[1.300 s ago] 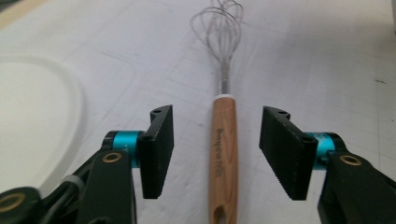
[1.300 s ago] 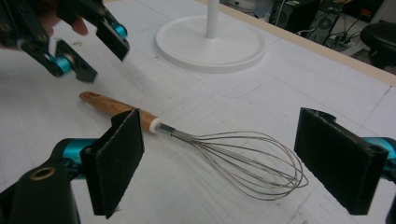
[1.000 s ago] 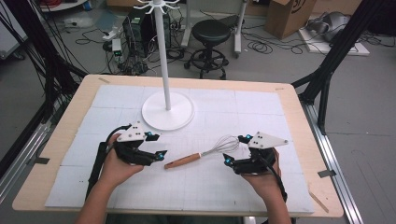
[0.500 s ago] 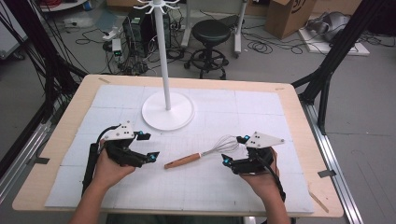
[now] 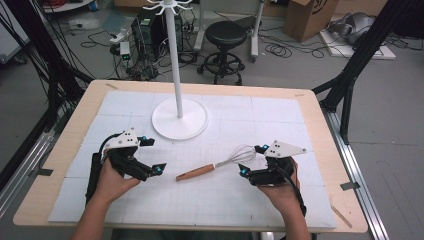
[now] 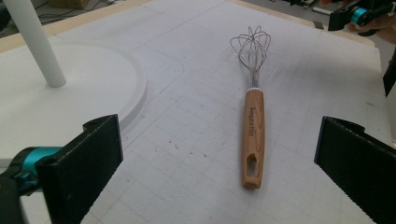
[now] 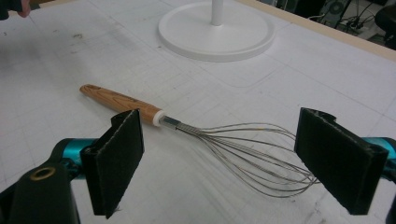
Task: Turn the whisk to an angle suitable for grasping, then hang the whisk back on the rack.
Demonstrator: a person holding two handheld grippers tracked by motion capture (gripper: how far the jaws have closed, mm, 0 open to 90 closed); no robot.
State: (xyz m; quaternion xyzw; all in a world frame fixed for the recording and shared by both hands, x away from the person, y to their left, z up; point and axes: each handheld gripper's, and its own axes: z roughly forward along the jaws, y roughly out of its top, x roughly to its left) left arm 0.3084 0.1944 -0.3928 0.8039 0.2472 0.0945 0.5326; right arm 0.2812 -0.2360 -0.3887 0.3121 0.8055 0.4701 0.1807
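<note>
A whisk (image 5: 215, 166) lies flat on the white gridded mat (image 5: 300, 200) that covers the bench (image 5: 320, 107), between the two hands, with its wooden handle toward the left hand-held gripper (image 5: 150, 154) and its wire loops toward the right hand-held gripper (image 5: 251, 161). That lie suits a two-sided approach — each tool faces the end nearest to it.

The left hand-held gripper (image 6: 215, 163) is spread wide and holds nothing. In the left gripper view its black jaws stand well to either side of the handle's butt end, where a hanging slot is cut through the wood, and the handle runs straight away from the camera. It looks lined up along the whisk, apart from it and not yet touching.

The right hand-held gripper (image 7: 219, 154) is also wide open and empty. In the right gripper view its jaws straddle the wire head, one near the white collar where wood meets wire and the other by the rounded tip; whether they touch the wires I cannot tell. A grip near the collar would probably hold better than on the springy loops.

The white stand (image 5: 179, 117), a round base with a tall pole bearing hooks at its top, sits farther back on the mat — the handle slot suggests the whisk is meant to hang there
</note>
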